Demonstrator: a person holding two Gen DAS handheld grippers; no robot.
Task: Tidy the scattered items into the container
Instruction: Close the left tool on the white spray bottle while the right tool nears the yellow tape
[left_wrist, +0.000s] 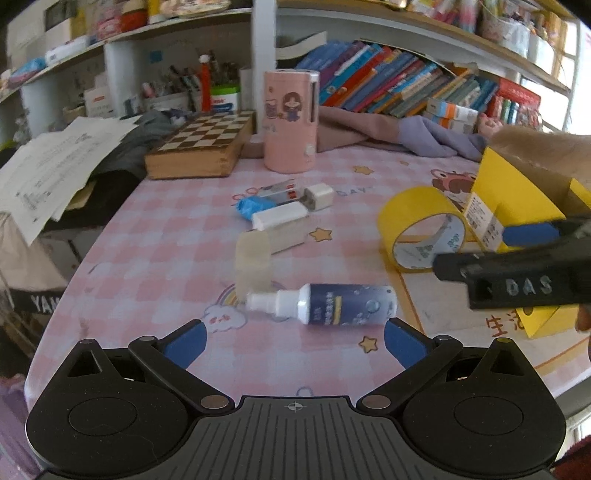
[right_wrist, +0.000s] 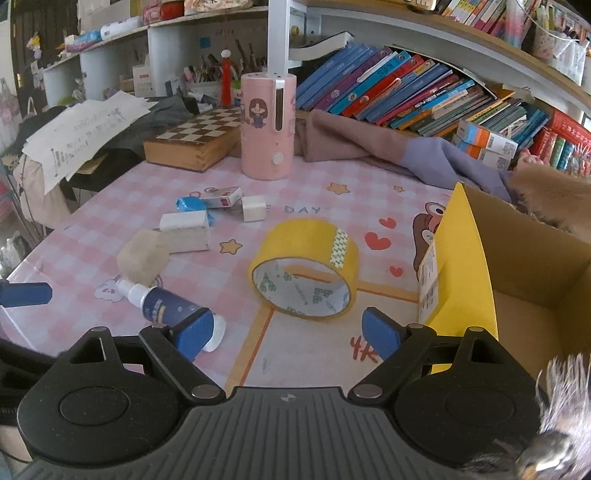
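A dark blue spray bottle (left_wrist: 332, 304) lies on its side on the pink checked table, just beyond my open, empty left gripper (left_wrist: 293, 343). It also shows in the right wrist view (right_wrist: 166, 306). A yellow tape roll (right_wrist: 304, 267) lies just ahead of my open, empty right gripper (right_wrist: 288, 332), also visible in the left wrist view (left_wrist: 421, 229). The yellow cardboard box (right_wrist: 465, 258) stands open to the right of the tape. Farther off lie a beige cap (right_wrist: 142, 256), a white box (right_wrist: 184, 230), a blue packet (right_wrist: 188, 203), a small card box (right_wrist: 221, 195) and a white cube (right_wrist: 253, 208).
A pink cylinder (right_wrist: 267, 125) and a wooden chess box (right_wrist: 192, 142) stand at the back of the table. Folded cloth (right_wrist: 369, 144) and rows of books (right_wrist: 406, 88) lie behind. Papers (right_wrist: 81, 136) hang off the left. The right gripper's arm (left_wrist: 517, 273) crosses the left wrist view.
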